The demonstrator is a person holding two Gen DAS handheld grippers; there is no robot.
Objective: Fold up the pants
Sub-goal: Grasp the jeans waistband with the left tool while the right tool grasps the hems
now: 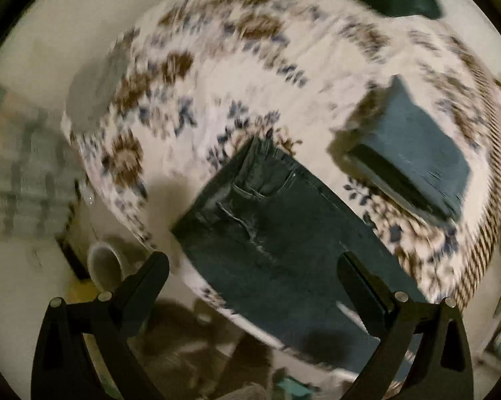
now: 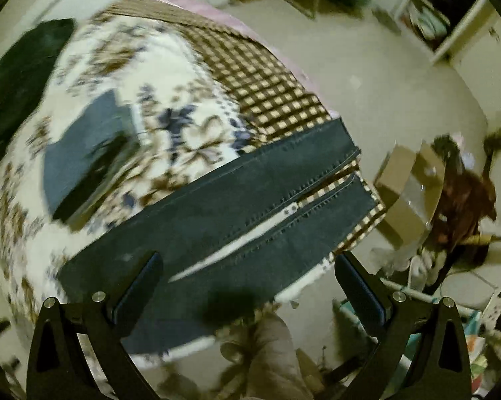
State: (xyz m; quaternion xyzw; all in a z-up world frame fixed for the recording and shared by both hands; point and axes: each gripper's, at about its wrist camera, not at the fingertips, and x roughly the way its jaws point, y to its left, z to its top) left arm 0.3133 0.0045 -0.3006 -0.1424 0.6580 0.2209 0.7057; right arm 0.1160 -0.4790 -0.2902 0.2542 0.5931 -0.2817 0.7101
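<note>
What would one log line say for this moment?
jeans flat, unfolded on bed | left gripper open | right gripper open | folded pants beside

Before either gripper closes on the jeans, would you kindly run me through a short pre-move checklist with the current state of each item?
1. Dark blue denim jeans lie spread flat on the floral blanket: ok.
2. Left gripper jaws open, empty, above the waist end: ok.
3. Right gripper jaws open, empty, above the legs: ok.
4. Both leg hems visible, slightly parted: ok.
5. Folded blue garment lies apart from the jeans: ok.
6. Height of the jaws above the fabric: cannot tell, frames blurred.
</note>
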